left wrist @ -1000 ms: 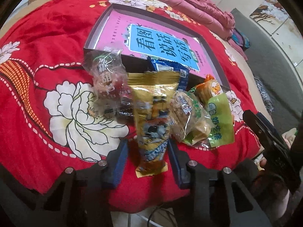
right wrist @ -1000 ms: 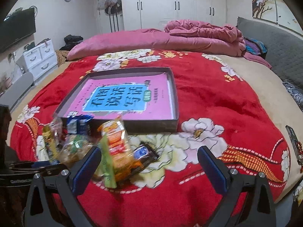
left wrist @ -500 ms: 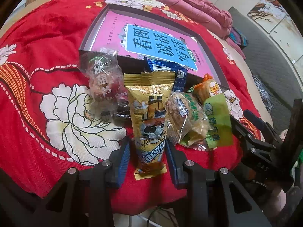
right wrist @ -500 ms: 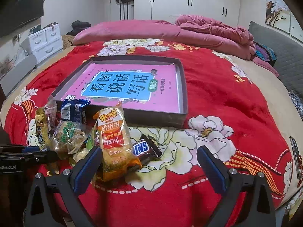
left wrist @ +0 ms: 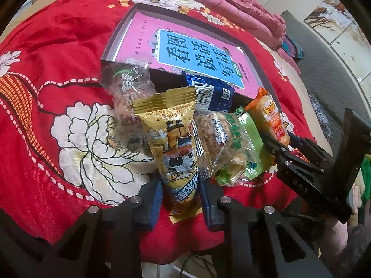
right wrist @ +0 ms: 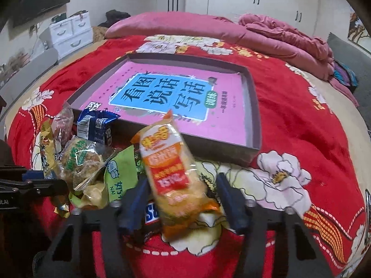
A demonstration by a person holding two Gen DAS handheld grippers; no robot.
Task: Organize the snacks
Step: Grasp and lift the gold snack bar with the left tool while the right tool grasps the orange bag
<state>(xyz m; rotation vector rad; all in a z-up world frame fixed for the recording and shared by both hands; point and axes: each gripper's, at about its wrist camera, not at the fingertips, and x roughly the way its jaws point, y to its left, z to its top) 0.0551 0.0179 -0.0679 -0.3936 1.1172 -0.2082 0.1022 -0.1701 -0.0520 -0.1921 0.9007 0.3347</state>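
A pile of snack packs lies on the red floral blanket in front of a shallow grey box (left wrist: pixel 109 46) (right wrist: pixel 254 125) with a pink book inside. My left gripper (left wrist: pixel 179 195) is shut on the lower end of a gold snack pack (left wrist: pixel 172 143). My right gripper (right wrist: pixel 183 199) is closed on an orange rice-cracker pack (right wrist: pixel 171 169) (left wrist: pixel 271 115), which stands tilted up between the fingers. Beside them lie a clear green-print pack (left wrist: pixel 220 139) (right wrist: pixel 78 159), a light green pack (left wrist: pixel 252 143) (right wrist: pixel 120 176), a blue pack (left wrist: pixel 211 95) (right wrist: pixel 97 125) and a clear reddish pack (left wrist: pixel 129 88).
A dark chocolate bar (right wrist: pixel 151 212) lies under the right gripper. Pink bedding (right wrist: pixel 278 32) is heaped at the far side of the bed. White drawers (right wrist: pixel 69 32) stand at the back left. The bed edge is just below both grippers.
My right gripper moved in from the right and closed on the orange pack, tilting it up. My left gripper narrowed onto the gold pack and lifted its end slightly.
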